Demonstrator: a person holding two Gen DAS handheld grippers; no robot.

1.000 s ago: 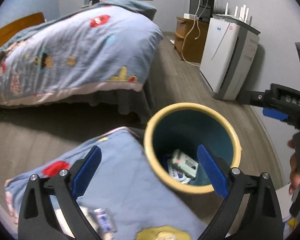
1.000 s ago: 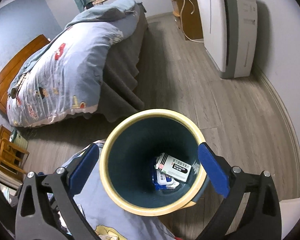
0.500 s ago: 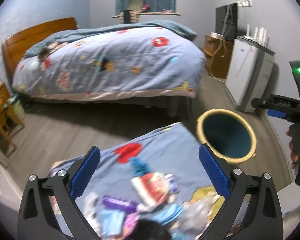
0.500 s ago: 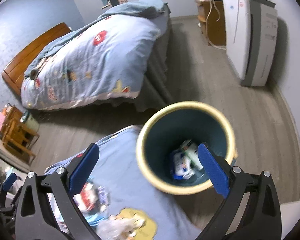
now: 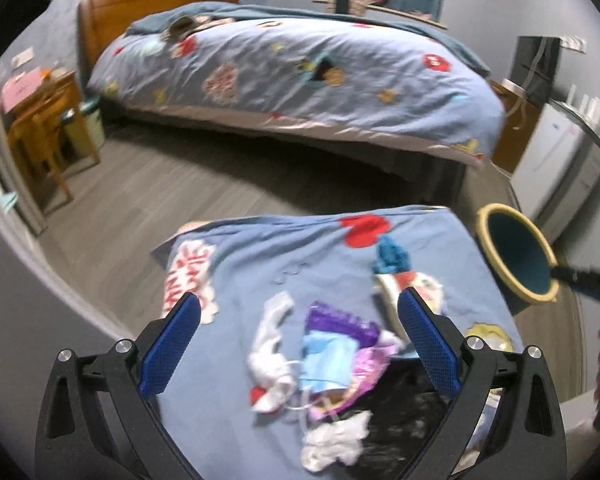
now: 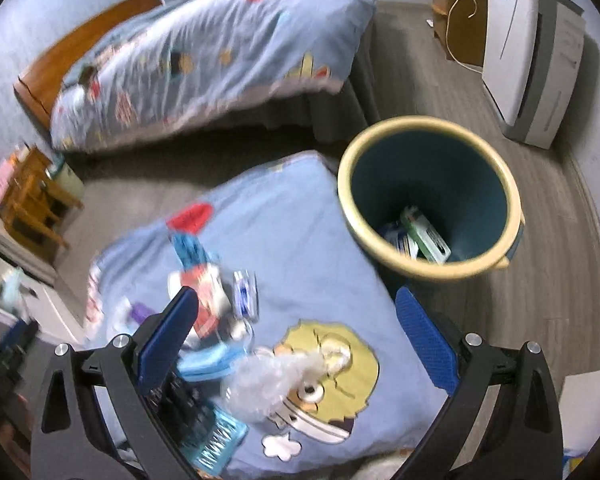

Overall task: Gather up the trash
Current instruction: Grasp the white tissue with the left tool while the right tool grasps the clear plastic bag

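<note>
A pile of trash lies on a blue cartoon-print cloth (image 5: 260, 264) (image 6: 296, 240): a purple wrapper (image 5: 342, 326), a light blue mask (image 5: 328, 358), white crumpled paper (image 5: 334, 438), a blue rag (image 5: 390, 256) and clear crumpled plastic (image 6: 268, 380). My left gripper (image 5: 300, 344) hangs open just above the pile, nothing between its fingers. To the right stands a dark teal bin with a yellow rim (image 5: 516, 256) (image 6: 428, 196), holding a white-green box (image 6: 426, 234) and blue packets. My right gripper (image 6: 296, 340) is open over the cloth, left of the bin.
A bed with a blue quilt (image 5: 300, 68) fills the back. A wooden chair and desk (image 5: 40, 128) stand at the left. A white appliance (image 6: 532, 56) and wooden cabinet (image 6: 460, 20) line the right wall. Grey wood floor (image 6: 420, 80) surrounds the bin.
Both grippers swung left, away from the bin and toward the trash pile on the cloth. The bin slid to the right in both views. Both stayed open and empty.
</note>
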